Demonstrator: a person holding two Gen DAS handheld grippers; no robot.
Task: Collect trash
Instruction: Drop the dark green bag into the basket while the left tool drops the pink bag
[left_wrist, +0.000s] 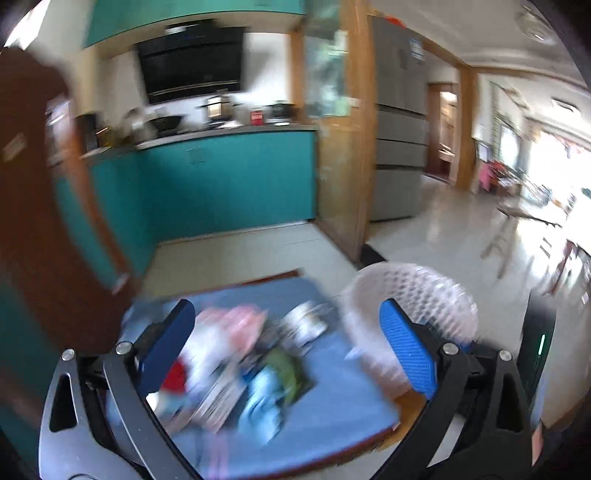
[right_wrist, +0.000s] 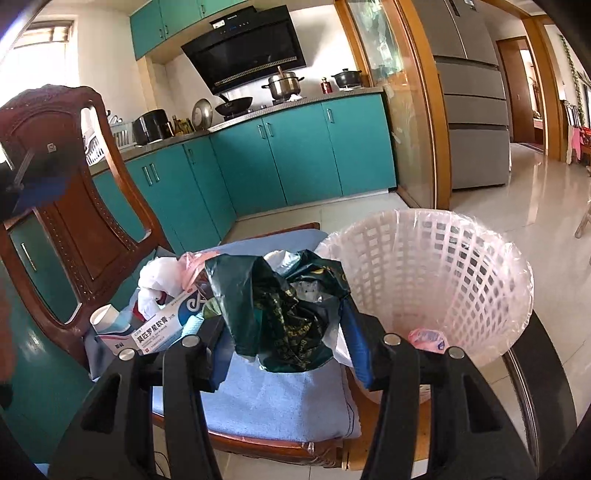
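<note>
The trash sits in a pile on the blue cushion (right_wrist: 280, 402) of a wooden chair (right_wrist: 92, 229), near the cameras. The right gripper (right_wrist: 284, 343) has its fingers (right_wrist: 356, 347) clenched on a dark green bag (right_wrist: 284, 317), likely so it can go into the bin. The white basket bin (right_wrist: 436, 273) stands just right of the chair, close so trash has a short trip. A pink wrapper (right_wrist: 426, 338) already lies inside. The left gripper (left_wrist: 288, 350) hangs above the pile with fingers (left_wrist: 406, 350) released, holding nothing. A medicine box (right_wrist: 166, 325) and a paper cup (right_wrist: 105, 319) wait at the left.
</note>
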